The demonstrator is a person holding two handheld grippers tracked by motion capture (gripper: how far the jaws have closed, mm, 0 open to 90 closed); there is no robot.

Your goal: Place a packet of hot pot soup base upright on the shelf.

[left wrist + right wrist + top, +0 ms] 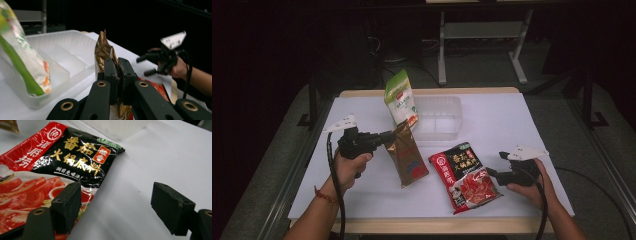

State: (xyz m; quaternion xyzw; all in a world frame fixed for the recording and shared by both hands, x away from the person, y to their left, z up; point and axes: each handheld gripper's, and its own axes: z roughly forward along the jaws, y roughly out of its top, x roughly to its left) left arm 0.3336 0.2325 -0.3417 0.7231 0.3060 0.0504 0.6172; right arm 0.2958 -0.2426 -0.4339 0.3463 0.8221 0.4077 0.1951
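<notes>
Left claw [117, 75] pinches brown pouch [407, 155] edge — right claw [122, 207] wide, beside red packet [50, 170].

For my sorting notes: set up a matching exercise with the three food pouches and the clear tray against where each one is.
Things:
1. gold-brown pouch
2. green and white pouch
3. red and black pouch
4. clear tray

Places:
A. flat on the table by the right gripper
B. standing in the tray
C. pinched in the left gripper
D. at the far middle of the table

Pairs: 1-C, 2-B, 3-A, 4-D
</notes>
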